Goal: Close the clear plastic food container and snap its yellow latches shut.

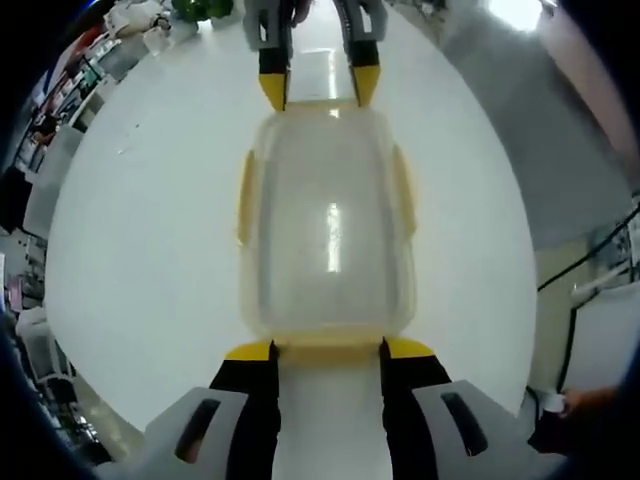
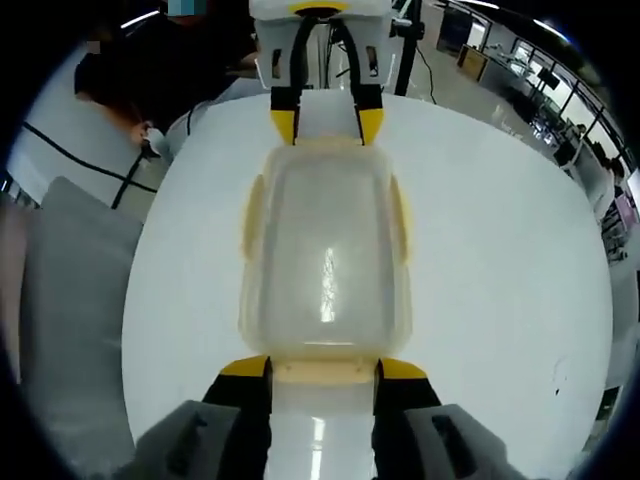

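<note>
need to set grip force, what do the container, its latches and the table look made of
Clear plastic food container: looks like thin, glossy, slightly cloudy translucent plastic; the table shows through and a light streak glints on top.
Yellow side latches: opaque plastic, probably stiffer, smooth matte look.
White round table: hard, glossy surface, perhaps laminate; it mirrors ceiling lights.

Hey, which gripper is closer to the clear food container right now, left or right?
Neither clearly; it looks about even. The left gripper sits at one short end of the container, jaws flanking that end's yellow latch. The right gripper meets the opposite short end the same way.
</note>
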A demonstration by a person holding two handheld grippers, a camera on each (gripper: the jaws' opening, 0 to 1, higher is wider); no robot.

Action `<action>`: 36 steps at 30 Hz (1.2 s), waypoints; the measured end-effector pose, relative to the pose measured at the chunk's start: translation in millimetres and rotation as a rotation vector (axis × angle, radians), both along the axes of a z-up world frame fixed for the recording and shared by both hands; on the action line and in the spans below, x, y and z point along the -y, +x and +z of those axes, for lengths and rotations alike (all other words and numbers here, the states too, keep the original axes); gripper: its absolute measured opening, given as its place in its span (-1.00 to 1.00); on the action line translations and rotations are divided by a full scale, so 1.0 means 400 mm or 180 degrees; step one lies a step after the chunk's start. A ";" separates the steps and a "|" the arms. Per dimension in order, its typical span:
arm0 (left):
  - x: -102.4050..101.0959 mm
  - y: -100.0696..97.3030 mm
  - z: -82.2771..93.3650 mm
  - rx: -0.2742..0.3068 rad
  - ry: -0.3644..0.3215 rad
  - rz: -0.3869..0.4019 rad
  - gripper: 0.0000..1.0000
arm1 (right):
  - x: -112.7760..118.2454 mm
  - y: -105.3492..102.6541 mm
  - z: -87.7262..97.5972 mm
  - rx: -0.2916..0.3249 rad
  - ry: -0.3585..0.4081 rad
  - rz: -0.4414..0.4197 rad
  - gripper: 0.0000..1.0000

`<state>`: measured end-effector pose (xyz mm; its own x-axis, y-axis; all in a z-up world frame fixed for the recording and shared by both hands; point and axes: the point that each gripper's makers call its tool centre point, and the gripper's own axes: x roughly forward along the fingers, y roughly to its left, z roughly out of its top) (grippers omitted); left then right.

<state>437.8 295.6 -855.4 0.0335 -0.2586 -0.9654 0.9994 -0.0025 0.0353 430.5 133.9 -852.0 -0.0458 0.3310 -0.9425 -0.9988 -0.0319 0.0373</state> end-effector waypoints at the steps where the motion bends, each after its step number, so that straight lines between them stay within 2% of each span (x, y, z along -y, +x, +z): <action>1: 0.003 0.001 0.010 -0.0005 -0.0039 0.0029 -0.27 | 0.003 0.001 0.010 0.0024 0.0000 0.0011 -0.27; 11: 0.021 -0.017 0.065 0.0028 -0.0047 0.0046 -0.27 | 0.016 -0.007 0.062 0.0060 -0.0014 0.0074 -0.27; 17: 0.059 -0.024 0.107 0.0034 -0.0087 0.0056 -0.27 | 0.056 -0.015 0.073 0.0098 -0.0089 0.0075 -0.27; 23: 0.093 -0.021 0.119 0.0111 -0.0023 0.0002 -0.27 | 0.088 -0.017 0.095 0.0077 -0.0101 0.0020 -0.26; 36: 0.213 -0.027 0.132 0.0062 -0.0169 0.0042 -0.27 | 0.212 -0.019 0.107 0.0031 -0.0251 0.0050 -0.26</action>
